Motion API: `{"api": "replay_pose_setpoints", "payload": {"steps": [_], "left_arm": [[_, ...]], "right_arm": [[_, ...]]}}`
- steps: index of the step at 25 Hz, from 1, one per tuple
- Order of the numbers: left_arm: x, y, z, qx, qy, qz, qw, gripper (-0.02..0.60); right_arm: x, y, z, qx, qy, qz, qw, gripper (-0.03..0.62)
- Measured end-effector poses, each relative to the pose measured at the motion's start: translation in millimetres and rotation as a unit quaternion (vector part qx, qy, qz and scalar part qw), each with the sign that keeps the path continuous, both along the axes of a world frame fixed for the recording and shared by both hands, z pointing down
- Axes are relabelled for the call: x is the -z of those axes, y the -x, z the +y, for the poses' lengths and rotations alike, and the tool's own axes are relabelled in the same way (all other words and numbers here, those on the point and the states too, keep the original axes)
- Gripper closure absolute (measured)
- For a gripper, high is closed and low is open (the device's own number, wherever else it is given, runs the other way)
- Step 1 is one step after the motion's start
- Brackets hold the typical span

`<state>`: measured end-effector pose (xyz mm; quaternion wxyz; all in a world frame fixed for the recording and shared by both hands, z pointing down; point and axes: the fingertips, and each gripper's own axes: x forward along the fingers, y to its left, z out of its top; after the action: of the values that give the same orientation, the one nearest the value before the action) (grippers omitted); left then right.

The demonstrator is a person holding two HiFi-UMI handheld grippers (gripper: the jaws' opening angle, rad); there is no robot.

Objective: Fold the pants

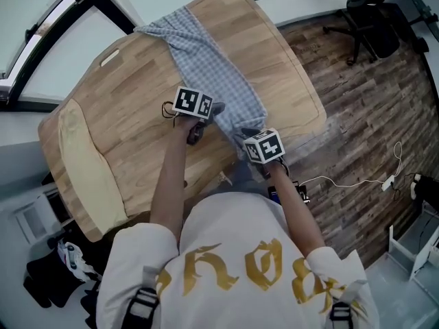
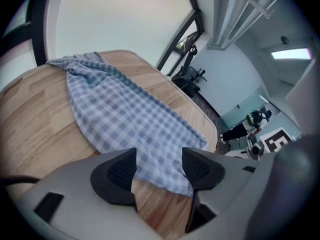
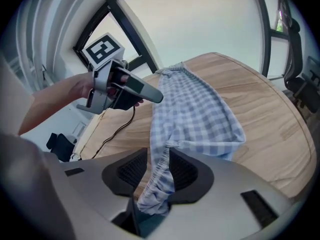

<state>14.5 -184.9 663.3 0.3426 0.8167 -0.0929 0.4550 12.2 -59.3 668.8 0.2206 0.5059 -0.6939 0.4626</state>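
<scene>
1. Both tongs are over the near edge of the table (image 1: 288,67), each in one hand of the person.
2. The right tongs (image 3: 159,159) have the gathered elastic edge of the pants (image 1: 212,74) between the pads. The jaws stand a little apart. The cloth lies against one pad, and a thin strip of wood shows between the cloth and the other pad. So this grip looks released and loose, not clenched. A bunch of the cloth hangs down behind the pads, inside the tongs.
3. The left tongs (image 2: 157,159) are released, the jaws wide apart, and nothing is pressed between them. The near hem of the pants lies on the wood just beyond the pads, and I see it through the gap.
4. The pants are of blue and white check. They lie as one long strip across the wooden table. One end is crumpled at the far edge. The other end comes to the near edge, where the cloth rises from the wood into the right tongs.
5. In the right gripper view, the left tongs are just beside the left side of the strip, and a black cable (image 3: 112,129) hangs from them onto the wood.
6. A pale yellow cloth (image 1: 82,170) lies along the left edge of the table, well apart from the pants.
7. An office chair (image 1: 370,19) stands on the dark wooden floor (image 1: 363,115) beyond the right edge.
</scene>
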Motion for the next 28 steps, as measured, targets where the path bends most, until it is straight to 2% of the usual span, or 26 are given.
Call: {"api": "replay_pose_setpoints", "payload": {"steps": [7,13,19,24,28], "left_arm": [[-11,15,25,0.001,0.01,-0.002,0.9999,0.302],[-14,19,32,0.01,0.014,-0.001,0.9999,0.302],[-11,17,38,0.004,0.016,0.005,0.9999,0.304],[-6,10,40,0.001,0.017,0.014,0.9998,0.304],[-2,-1,42,-0.007,0.016,0.02,0.9996,0.304]], "right_arm": [[-26,-4,-5,-0.015,0.028,0.044,0.999,0.431],[-40,-6,-5,-0.012,0.05,0.066,0.997,0.467],[-20,-14,-1,-0.052,0.025,0.04,0.998,0.482],[-5,-22,14,-0.108,0.008,-0.011,0.994,0.482],[6,-38,34,-0.142,0.006,-0.012,0.99,0.484]]}}
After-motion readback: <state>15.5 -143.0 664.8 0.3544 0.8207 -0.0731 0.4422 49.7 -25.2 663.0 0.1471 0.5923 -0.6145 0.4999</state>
